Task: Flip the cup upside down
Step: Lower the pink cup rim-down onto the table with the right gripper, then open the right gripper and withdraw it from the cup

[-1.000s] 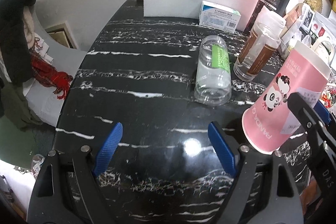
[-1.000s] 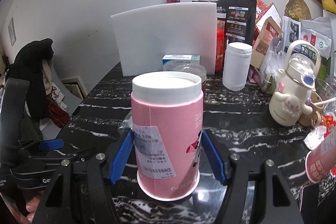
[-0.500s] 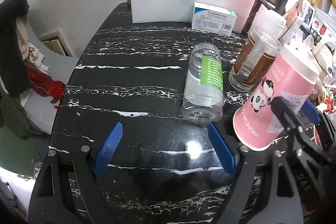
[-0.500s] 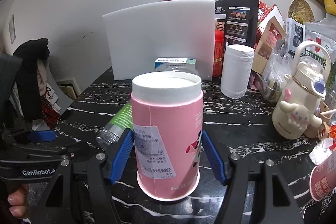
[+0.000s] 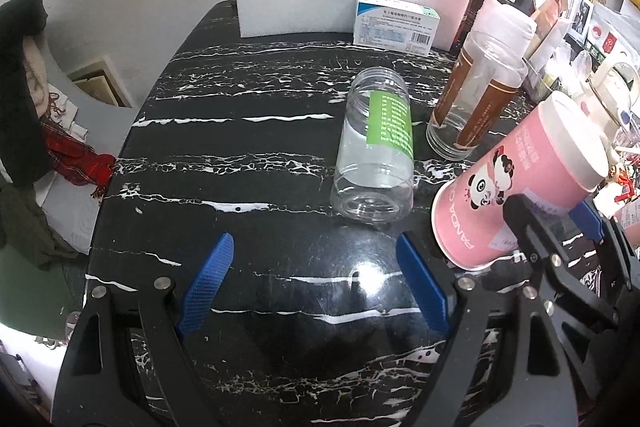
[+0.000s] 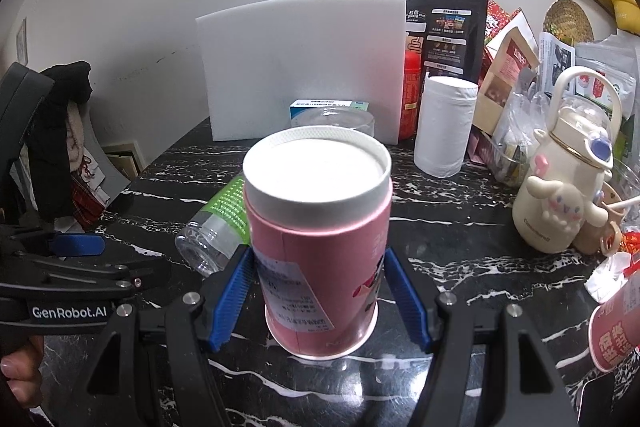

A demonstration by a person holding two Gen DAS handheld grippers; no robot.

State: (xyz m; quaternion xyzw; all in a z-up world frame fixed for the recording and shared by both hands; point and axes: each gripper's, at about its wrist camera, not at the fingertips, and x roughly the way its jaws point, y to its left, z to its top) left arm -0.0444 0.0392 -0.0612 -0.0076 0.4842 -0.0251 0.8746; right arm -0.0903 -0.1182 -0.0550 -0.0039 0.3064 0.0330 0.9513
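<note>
Landmark: foam board (image 6: pixel 300 67), upright at the worktop (image 5: pixel 248 131) back edge.
Box (image 5: pixel 396 25): just before the board.
Jar (image 5: pixel 376 155): on its side, before the box.
Cup (image 6: pixel 320 239): before the jar, between the right tongs (image 6: pixel 320 301).

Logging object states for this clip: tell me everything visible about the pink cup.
The pink cup looks like paper, with panda cartoons, white lettering and a printed sticker. A white ribbed lid closes its wide end, which points up; its narrow base is down, at the black marbled table. The right tool is shut on its lower half, blue pads against both sides.
</note>
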